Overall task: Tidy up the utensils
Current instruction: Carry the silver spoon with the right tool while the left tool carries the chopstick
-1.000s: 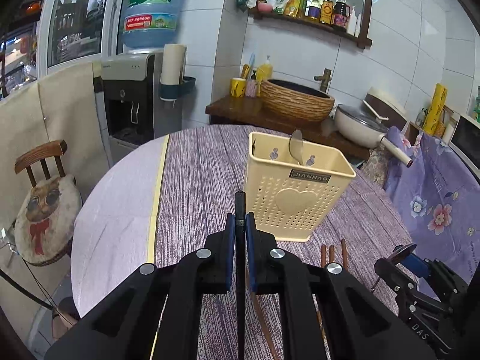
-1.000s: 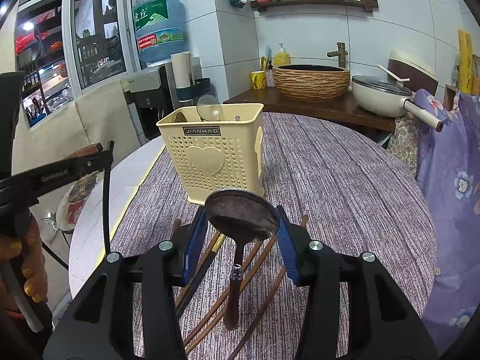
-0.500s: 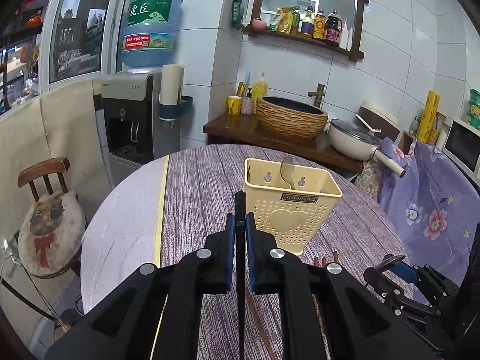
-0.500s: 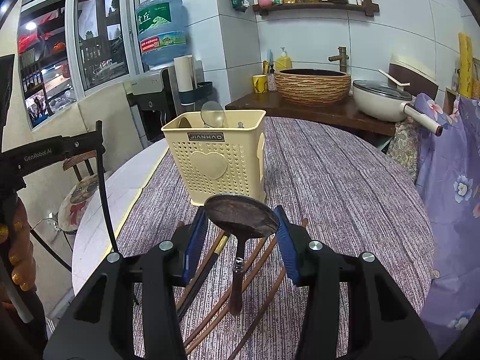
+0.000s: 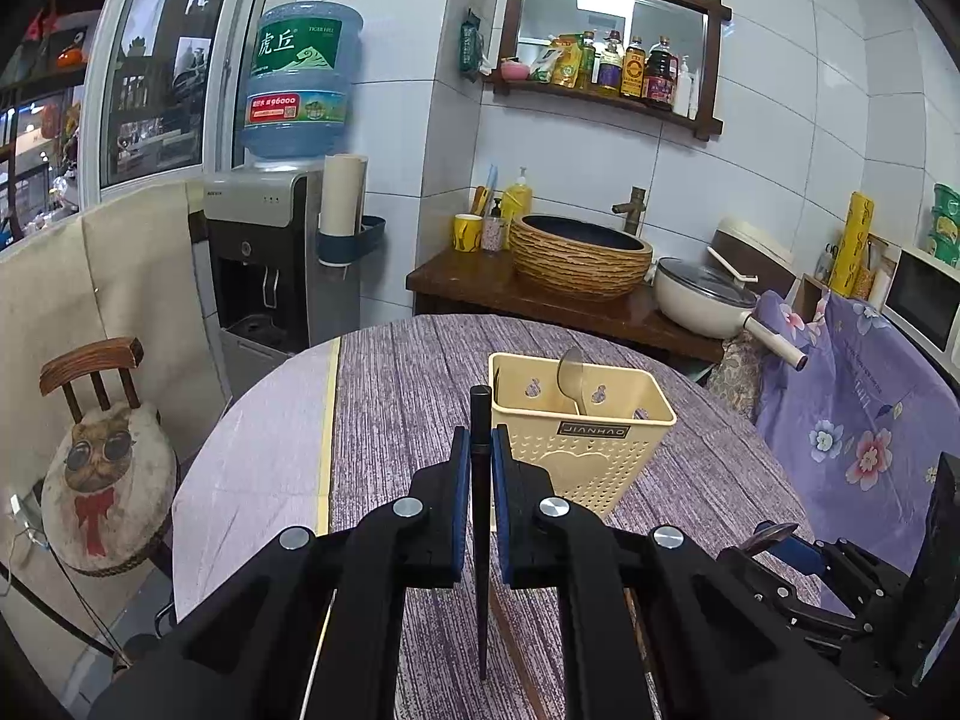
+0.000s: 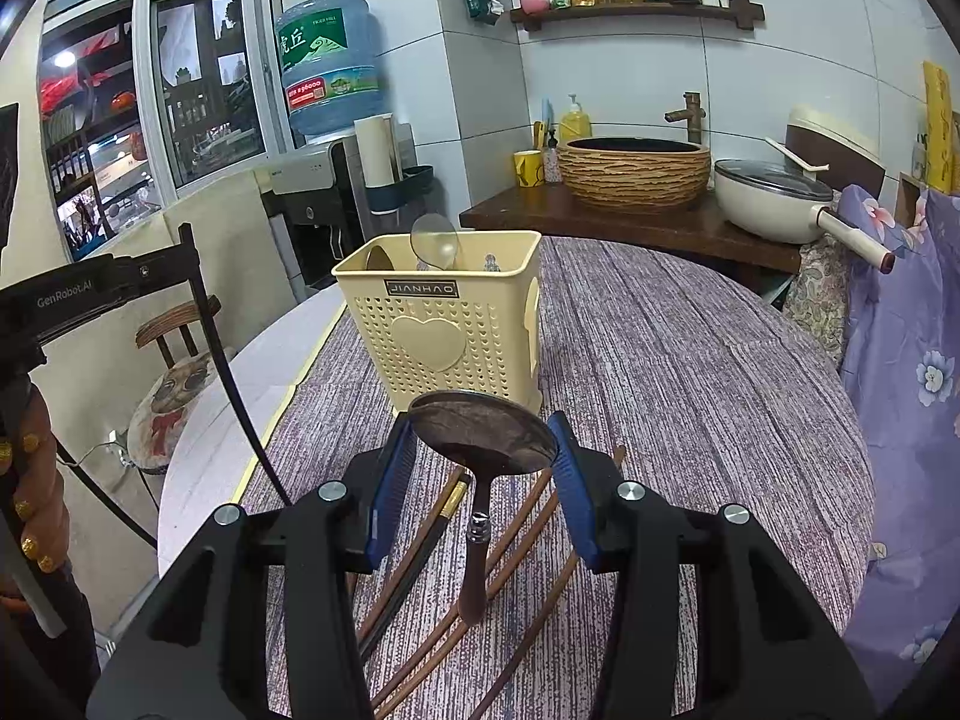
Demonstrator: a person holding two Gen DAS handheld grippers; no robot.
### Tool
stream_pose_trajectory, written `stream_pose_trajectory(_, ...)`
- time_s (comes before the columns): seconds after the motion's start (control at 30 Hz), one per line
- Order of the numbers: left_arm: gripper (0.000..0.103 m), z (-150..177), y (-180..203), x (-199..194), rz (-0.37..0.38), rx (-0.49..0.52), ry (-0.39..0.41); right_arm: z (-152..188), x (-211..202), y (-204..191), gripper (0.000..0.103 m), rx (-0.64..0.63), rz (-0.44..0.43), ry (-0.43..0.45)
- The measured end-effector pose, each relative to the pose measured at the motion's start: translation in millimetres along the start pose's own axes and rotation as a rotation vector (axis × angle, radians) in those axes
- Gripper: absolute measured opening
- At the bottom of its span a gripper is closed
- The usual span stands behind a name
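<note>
Up close, the left gripper (image 5: 479,501) is held level above the round bench (image 5: 396,384), pointing toward the far wall, its 2 blue pads clamped together on a thin black chopstick (image 5: 479,516) that stands nearly upright between them. The chopstick's top pokes above the fingertips, and its lower tip hangs over the purple cloth.

Further right, the right gripper (image 6: 480,468) is also held level, aimed at a cream plastic utensil holder (image 6: 447,324). Its fingers are clamped on the bowl of a dark brown spoon (image 6: 483,438), gripping it at both edges; the handle hangs down toward the bench. Below it, several brown chopsticks (image 6: 516,546) lie on the cloth, along with 1 black chopstick with a gold band.

A metal spoon (image 6: 435,243) already stands in the utensil holder, which sits near the middle of the bench and bears a small plate reading "JIANHAO" above a raised heart.

"GenRobot.AI" is printed on the left gripper's body, seen from the right wrist view. Behind, a blue water bottle (image 5: 297,81) carries Chinese characters and the digits "96000".
</note>
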State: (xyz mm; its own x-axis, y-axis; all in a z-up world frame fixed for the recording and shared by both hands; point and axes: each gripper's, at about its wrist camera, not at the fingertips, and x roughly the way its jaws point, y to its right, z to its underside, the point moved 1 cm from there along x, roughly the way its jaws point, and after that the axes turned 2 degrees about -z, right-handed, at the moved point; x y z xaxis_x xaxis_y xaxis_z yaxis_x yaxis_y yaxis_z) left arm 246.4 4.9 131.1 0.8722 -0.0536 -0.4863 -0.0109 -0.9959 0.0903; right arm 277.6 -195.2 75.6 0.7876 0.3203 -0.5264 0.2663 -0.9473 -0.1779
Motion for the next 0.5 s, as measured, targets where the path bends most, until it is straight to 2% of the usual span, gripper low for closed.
stream_pose_trajectory(0.3,0.008,-19.4,0.9,-3.3,0.031,0.007,0.015,-23.5,-4.3,-4.1,0.046,-0.011,-0.028,0.033)
stream_pose_trajectory(0.5,0.008,-60.4,6.9,-19.6,0.080,0.024,0.058,-70.4,-11.8,-8.5,0.046,-0.031,-0.053,0.090)
